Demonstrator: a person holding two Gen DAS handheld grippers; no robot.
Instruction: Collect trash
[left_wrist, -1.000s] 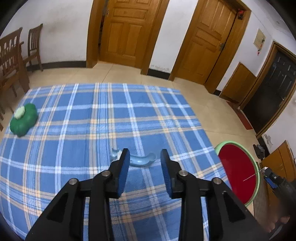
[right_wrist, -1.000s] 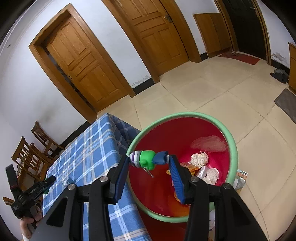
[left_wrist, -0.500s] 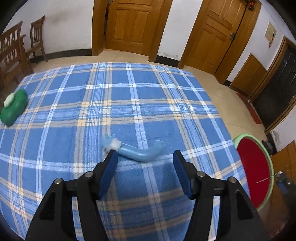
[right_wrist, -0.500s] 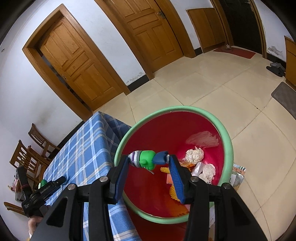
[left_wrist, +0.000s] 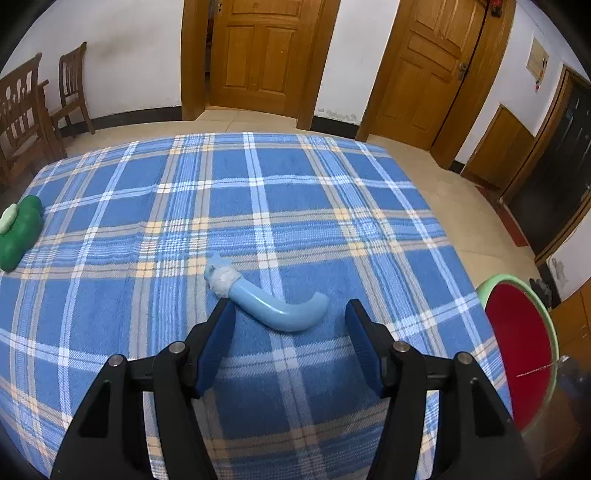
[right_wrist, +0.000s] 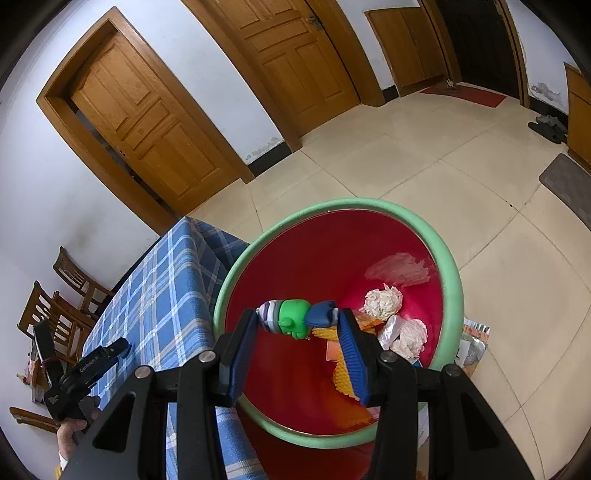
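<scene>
Your right gripper (right_wrist: 297, 325) clamps a small toy (right_wrist: 293, 320) over the red bin (right_wrist: 448, 258); your left gripper (left_wrist: 290, 317) gapes wide, empty, at the blue curved piece (left_wrist: 275, 308).

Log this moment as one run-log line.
left gripper: open, above light-blue curved tube on plaid cloth | right gripper: shut on green-purple-blue toy over red bin

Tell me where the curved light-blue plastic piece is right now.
In the left wrist view, the curved light-blue plastic piece lies on the blue plaid tablecloth, just ahead of the open left gripper.
</scene>
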